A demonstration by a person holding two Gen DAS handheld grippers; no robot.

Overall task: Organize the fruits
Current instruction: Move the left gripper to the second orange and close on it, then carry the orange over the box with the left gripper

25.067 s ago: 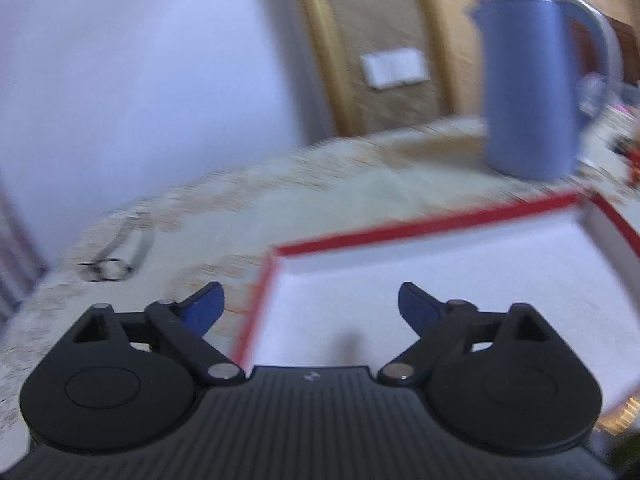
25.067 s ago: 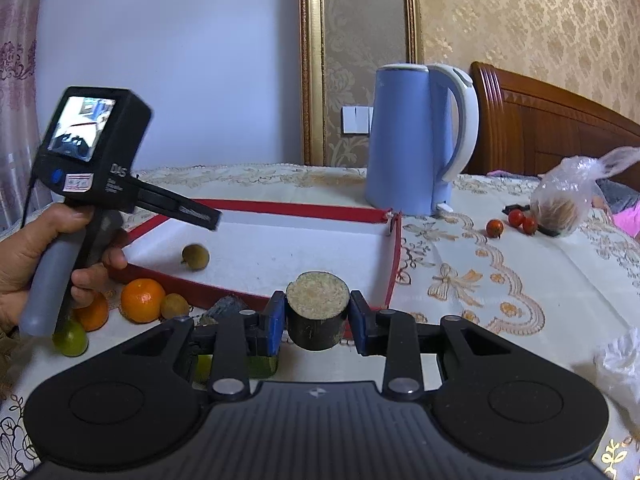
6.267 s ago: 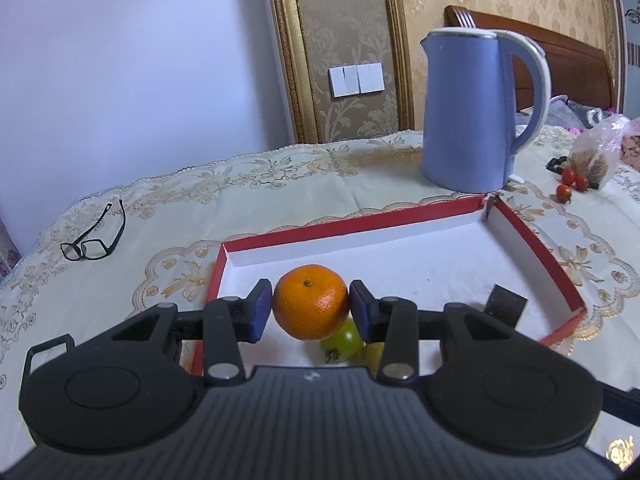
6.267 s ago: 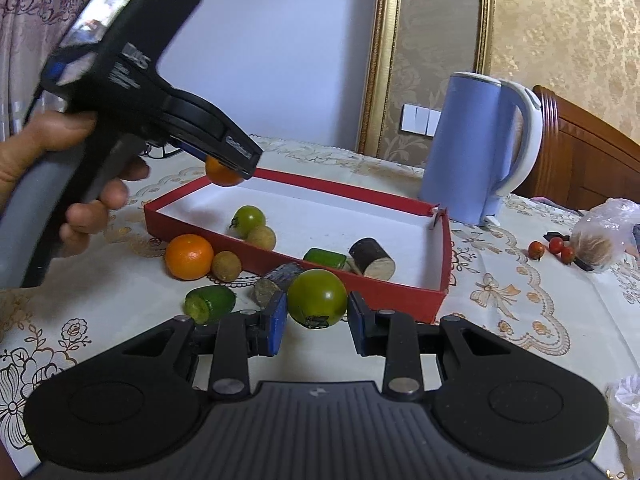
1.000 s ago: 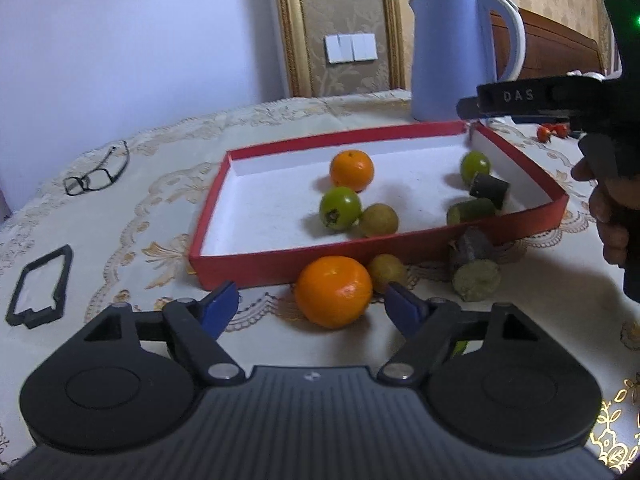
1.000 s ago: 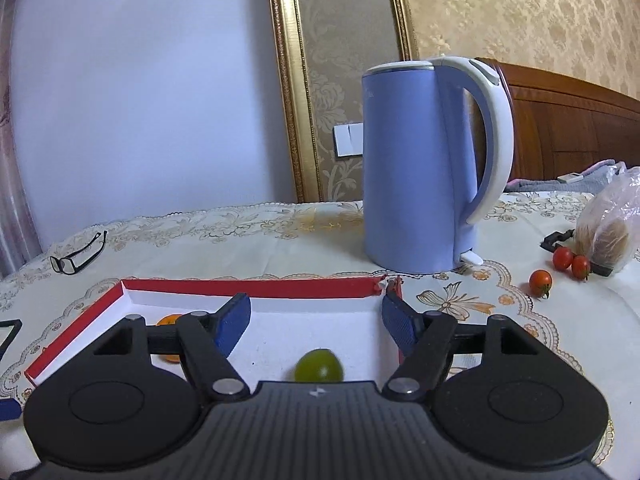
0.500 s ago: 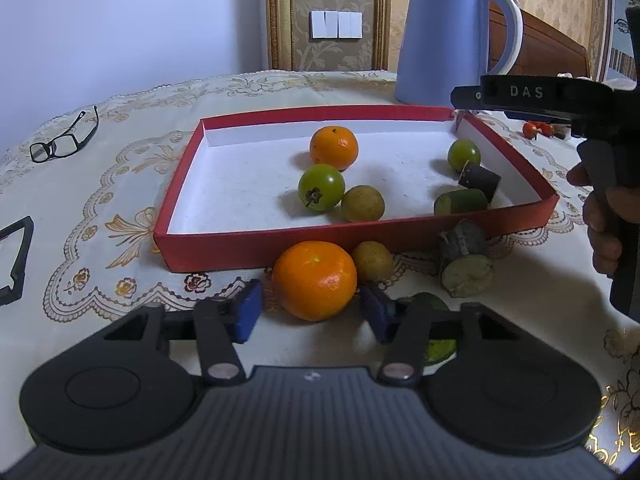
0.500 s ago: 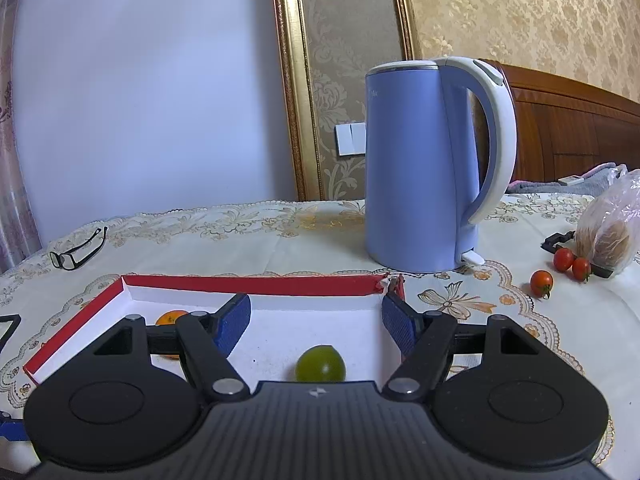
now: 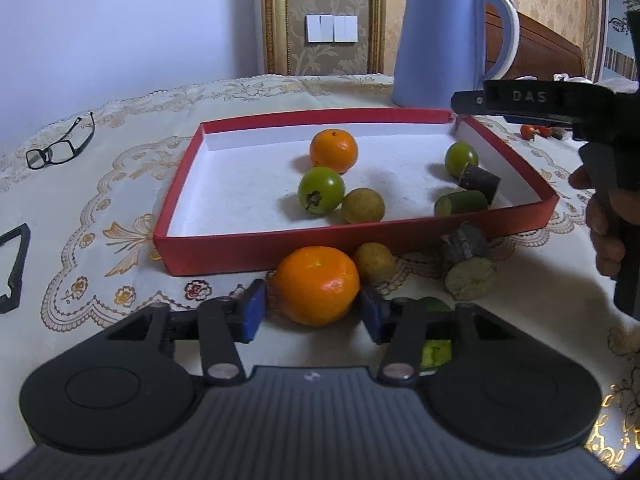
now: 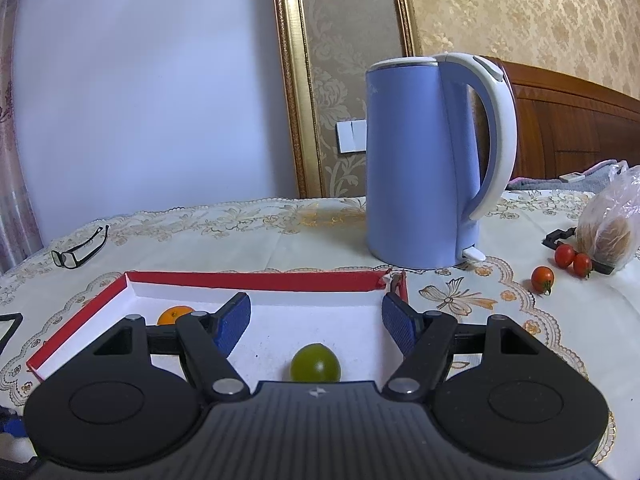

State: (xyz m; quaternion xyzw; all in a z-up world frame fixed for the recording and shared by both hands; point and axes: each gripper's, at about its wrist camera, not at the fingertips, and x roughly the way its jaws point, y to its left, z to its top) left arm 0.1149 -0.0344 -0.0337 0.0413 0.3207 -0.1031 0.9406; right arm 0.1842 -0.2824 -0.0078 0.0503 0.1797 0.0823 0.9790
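A table (image 9: 132, 184) in an embroidered cloth is carrying a red tray (image 9: 360, 240), kettle (image 9: 436, 40), glasses (image 9: 60, 148), and loose fruit (image 9: 374, 262).

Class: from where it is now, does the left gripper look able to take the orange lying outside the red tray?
Probably yes: the left gripper already brackets the orange, nothing between.

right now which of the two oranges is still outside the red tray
The orange between the left claw pads, on the tablecloth before the red tray; the other orange lies inside.
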